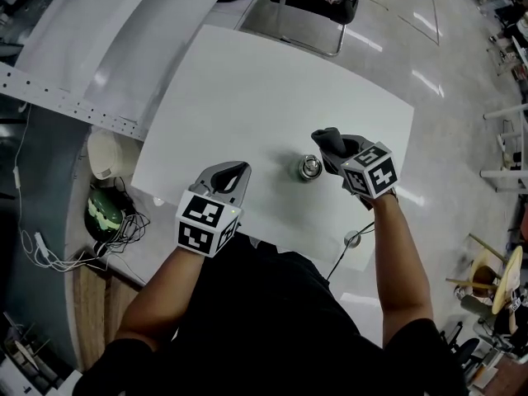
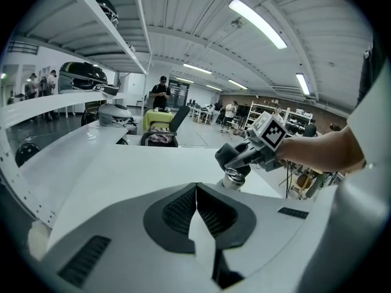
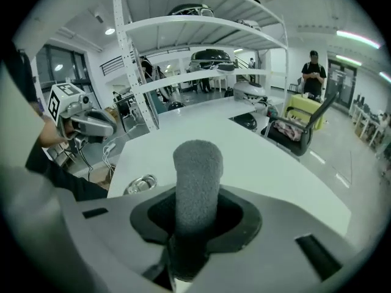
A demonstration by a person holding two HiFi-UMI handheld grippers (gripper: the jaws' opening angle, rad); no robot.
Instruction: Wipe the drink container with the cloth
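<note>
While the right hand-held gripper [image 1: 338, 149] pinches a rolled grey cloth [image 3: 197, 182] that sticks out past its jaws, the drink container [image 1: 309, 168] stands on the white tabletop [image 1: 247, 89] just beside it, at about its 9 o'clock. From above the container looks metallic, perhaps lidless. At the container's 8 o'clock, well apart, the left hand-held gripper [image 1: 233, 176] has its jaws pressed together, empty.

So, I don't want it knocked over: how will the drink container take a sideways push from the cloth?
The drink container looks like shiny metal, so it is probably rigid and slick, and it may slide on the smooth table. It stands upright and unheld, so it could tip. The cloth looks soft, so contact should be gentle.
</note>
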